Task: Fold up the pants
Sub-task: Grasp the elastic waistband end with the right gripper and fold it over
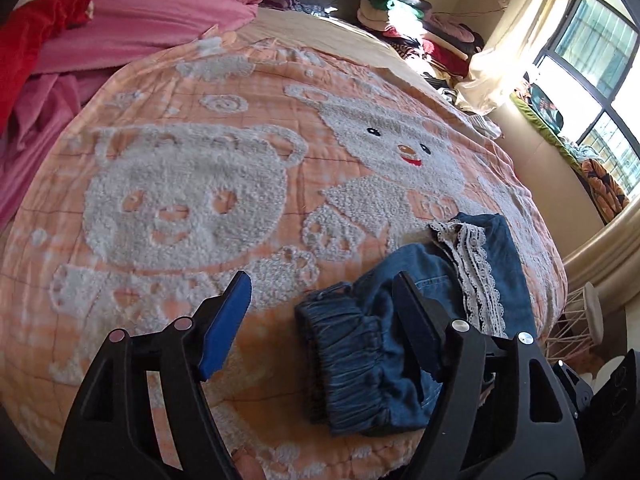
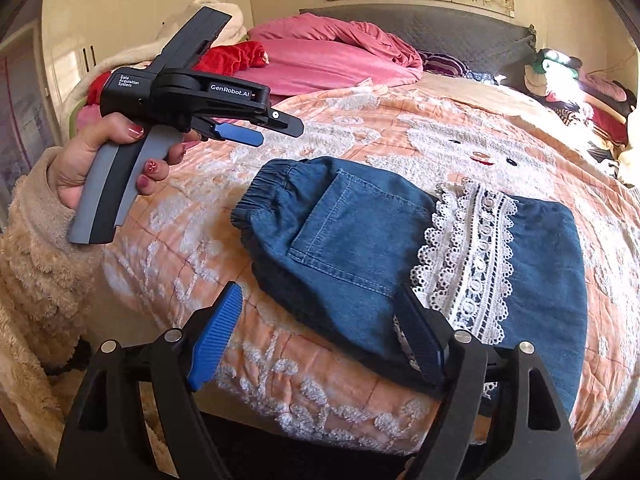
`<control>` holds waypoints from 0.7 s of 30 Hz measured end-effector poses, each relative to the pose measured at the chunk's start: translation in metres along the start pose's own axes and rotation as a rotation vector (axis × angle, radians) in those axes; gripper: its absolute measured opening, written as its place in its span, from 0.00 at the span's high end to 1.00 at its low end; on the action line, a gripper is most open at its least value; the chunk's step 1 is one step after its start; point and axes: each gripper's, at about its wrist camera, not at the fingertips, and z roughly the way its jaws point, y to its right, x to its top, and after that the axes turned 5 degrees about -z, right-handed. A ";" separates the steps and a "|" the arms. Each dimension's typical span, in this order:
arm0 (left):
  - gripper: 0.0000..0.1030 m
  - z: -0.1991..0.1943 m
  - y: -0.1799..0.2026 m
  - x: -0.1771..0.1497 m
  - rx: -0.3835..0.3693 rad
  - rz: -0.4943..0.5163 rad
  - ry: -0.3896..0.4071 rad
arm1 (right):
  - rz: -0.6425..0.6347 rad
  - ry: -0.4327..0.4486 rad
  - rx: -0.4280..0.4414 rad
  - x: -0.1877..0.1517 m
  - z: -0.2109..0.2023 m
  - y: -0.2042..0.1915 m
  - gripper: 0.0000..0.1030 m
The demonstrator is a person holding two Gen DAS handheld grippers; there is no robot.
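folded pants (image 2: pixel 360 248) lie long axis left-right on the bed (image 2: pixel 320 140); right tongs (image 2: pixel 320 340), wide and empty, nearest; left tongs (image 2: pixel 260 128) also wide.

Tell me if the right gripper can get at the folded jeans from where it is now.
Probably yes: the right gripper is open just above the jeans, nothing lies between, and the left gripper is held off to the side.

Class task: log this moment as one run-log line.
pants: folded on bedspread | left claw: open, empty | right claw: open, empty
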 end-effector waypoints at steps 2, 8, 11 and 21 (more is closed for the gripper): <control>0.36 -0.002 -0.012 -0.002 0.006 -0.022 -0.001 | -0.026 -0.013 -0.004 0.002 0.006 -0.010 0.25; 0.35 0.002 -0.031 -0.011 -0.044 -0.067 -0.040 | -0.114 -0.061 -0.047 0.006 0.030 -0.037 0.25; 0.35 0.008 -0.036 -0.017 -0.095 -0.089 -0.070 | -0.153 -0.083 -0.084 0.009 0.041 -0.047 0.25; 0.35 0.026 -0.031 -0.027 -0.176 -0.084 -0.122 | -0.166 -0.127 -0.131 0.015 0.071 -0.053 0.25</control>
